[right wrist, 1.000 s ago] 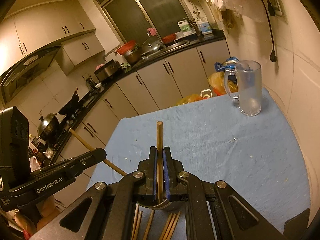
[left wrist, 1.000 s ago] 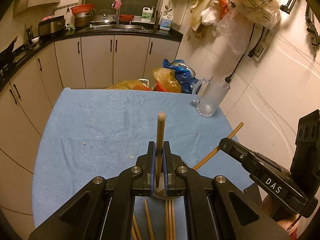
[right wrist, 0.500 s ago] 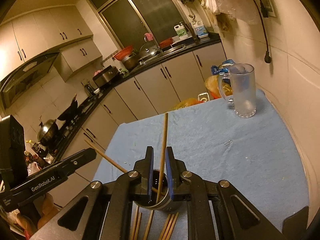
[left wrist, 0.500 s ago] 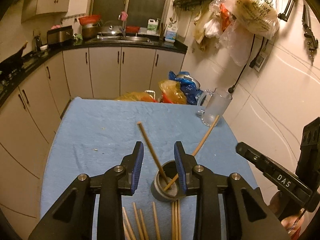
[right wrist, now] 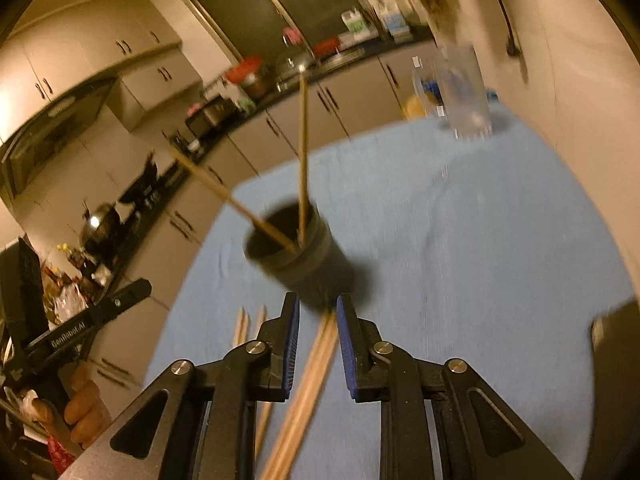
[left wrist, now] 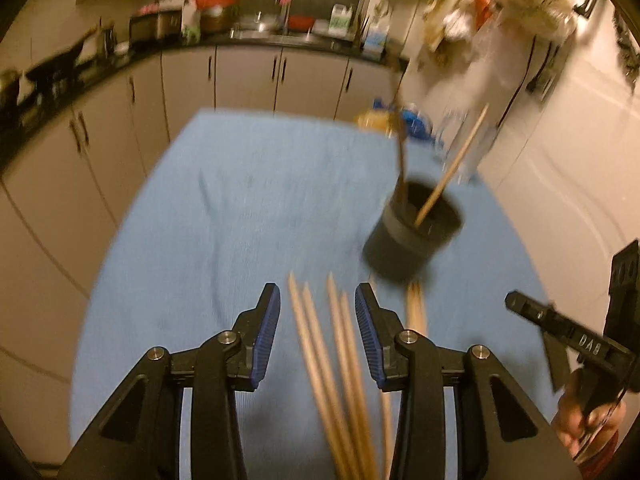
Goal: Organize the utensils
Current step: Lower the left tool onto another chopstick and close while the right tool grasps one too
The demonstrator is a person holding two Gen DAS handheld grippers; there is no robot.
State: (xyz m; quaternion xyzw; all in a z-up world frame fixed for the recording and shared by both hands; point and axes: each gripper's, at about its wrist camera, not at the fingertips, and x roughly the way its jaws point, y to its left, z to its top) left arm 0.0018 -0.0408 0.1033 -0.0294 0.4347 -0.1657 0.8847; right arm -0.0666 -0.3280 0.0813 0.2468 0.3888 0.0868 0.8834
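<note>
On the blue-cloth counter [left wrist: 224,208] ahead of me stands a dark round plastic utensil cup [left wrist: 414,232], motion-blurred, with two thin wooden chopsticks [left wrist: 452,170] leaning out of it. My left gripper [left wrist: 316,316] has its jaws wide apart, holding nothing, above loose wooden chopsticks [left wrist: 324,356] whose lower ends are cut off. My right gripper [right wrist: 317,326] is likewise parted and empty, over more loose sticks [right wrist: 312,376]. A smeared clear glass mug [right wrist: 464,92] sits near the far edge.

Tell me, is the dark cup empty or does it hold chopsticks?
Not empty: two chopsticks stand slanted inside the dark cup.
</note>
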